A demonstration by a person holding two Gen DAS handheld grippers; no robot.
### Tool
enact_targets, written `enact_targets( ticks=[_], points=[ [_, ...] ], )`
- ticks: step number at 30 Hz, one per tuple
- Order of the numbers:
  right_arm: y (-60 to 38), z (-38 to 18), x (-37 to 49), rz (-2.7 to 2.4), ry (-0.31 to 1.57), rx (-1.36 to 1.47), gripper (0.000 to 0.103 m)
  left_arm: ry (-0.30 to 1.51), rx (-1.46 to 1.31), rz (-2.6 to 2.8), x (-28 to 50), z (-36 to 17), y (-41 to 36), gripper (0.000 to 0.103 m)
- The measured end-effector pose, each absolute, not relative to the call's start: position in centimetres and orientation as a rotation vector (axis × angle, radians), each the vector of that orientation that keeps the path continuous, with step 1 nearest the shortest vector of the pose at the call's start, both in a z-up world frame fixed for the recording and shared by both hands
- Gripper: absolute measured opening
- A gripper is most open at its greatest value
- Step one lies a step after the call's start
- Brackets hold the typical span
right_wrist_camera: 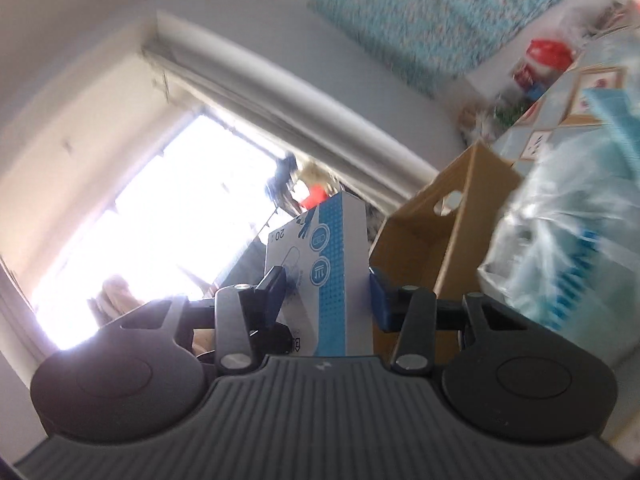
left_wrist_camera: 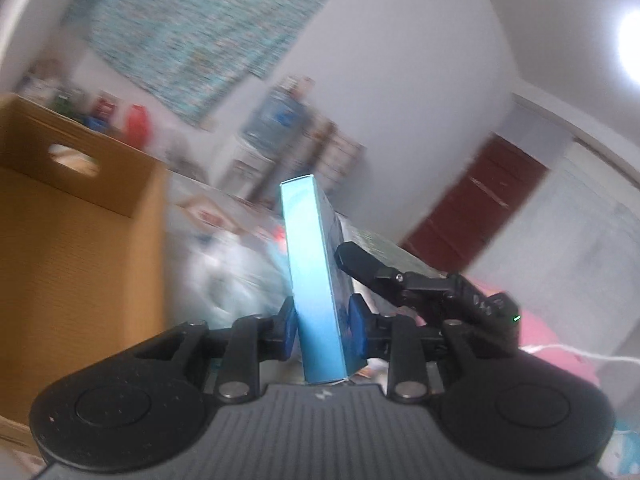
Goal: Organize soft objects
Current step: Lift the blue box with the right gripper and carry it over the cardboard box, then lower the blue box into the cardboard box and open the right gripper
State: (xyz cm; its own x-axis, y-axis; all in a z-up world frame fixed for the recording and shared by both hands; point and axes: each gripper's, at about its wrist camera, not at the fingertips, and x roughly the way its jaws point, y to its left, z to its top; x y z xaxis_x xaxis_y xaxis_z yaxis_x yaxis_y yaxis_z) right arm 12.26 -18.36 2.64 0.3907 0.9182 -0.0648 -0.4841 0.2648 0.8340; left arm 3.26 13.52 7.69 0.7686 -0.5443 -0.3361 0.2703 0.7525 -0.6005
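My left gripper (left_wrist_camera: 322,326) is shut on a thin light-blue box (left_wrist_camera: 314,280), held upright on its narrow edge between the blue pads (left_wrist_camera: 289,326). The other gripper shows as a black arm (left_wrist_camera: 404,280) just to its right. My right gripper (right_wrist_camera: 330,300) is shut on a white and blue glove box (right_wrist_camera: 324,276) with hand pictograms, held in the air. An open brown cardboard box (left_wrist_camera: 80,240) with a handle hole stands at the left in the left wrist view and right of the glove box in the right wrist view (right_wrist_camera: 436,240).
A clear plastic bag (right_wrist_camera: 568,248) with blue-white contents lies at the right on a patterned table cover (left_wrist_camera: 208,216). Something pink (left_wrist_camera: 556,344) lies at the right. A red door (left_wrist_camera: 480,204), a bright window (right_wrist_camera: 160,216) and a turquoise wall hanging (left_wrist_camera: 192,36) surround. Both views are motion-blurred.
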Motion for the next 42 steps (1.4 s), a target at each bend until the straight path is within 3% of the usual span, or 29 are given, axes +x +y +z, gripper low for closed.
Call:
enact_targets(
  ticks=[12, 16, 18, 30, 31, 33, 34, 42],
  points=[
    [0.4, 5.4, 23.9, 0.879, 0.904, 0.663, 0.045, 0.674, -0.545, -0.144, 15.2, 9.4, 25.9, 0.041],
    [5.0, 5.0, 28.1, 0.773, 0.933, 0.569, 0.052, 0.733, -0.522, 0.029, 19.2, 7.9, 29.0, 0.061],
    [6.5, 4.4, 28.7, 0.744, 0.964, 0.535, 0.053, 0.763, -0.536, 0.109, 20.1, 7.0, 29.8, 0.060],
    [14.8, 5.4, 30.2, 0.706, 1.080, 0.084, 0.055, 0.738, -0.521, 0.082, 12.6, 7.6, 28.6, 0.066],
    [14.9, 5.3, 30.3, 0.692, 1.094, 0.050, 0.057, 0.739, -0.519, 0.077, 11.6, 7.5, 28.2, 0.066],
    [17.1, 4.8, 30.7, 0.636, 1.143, -0.025, 0.076, 0.736, -0.509, 0.063, 10.0, 7.4, 27.5, 0.066],
    [17.7, 4.2, 31.4, 0.617, 1.165, -0.041, 0.079, 0.731, -0.500, 0.059, 9.4, 7.3, 27.0, 0.067],
    [19.8, -2.2, 34.0, 0.526, 1.369, -0.075, 0.081, 0.675, -0.385, 0.138, 4.8, 6.0, 24.6, 0.067]
  ],
)
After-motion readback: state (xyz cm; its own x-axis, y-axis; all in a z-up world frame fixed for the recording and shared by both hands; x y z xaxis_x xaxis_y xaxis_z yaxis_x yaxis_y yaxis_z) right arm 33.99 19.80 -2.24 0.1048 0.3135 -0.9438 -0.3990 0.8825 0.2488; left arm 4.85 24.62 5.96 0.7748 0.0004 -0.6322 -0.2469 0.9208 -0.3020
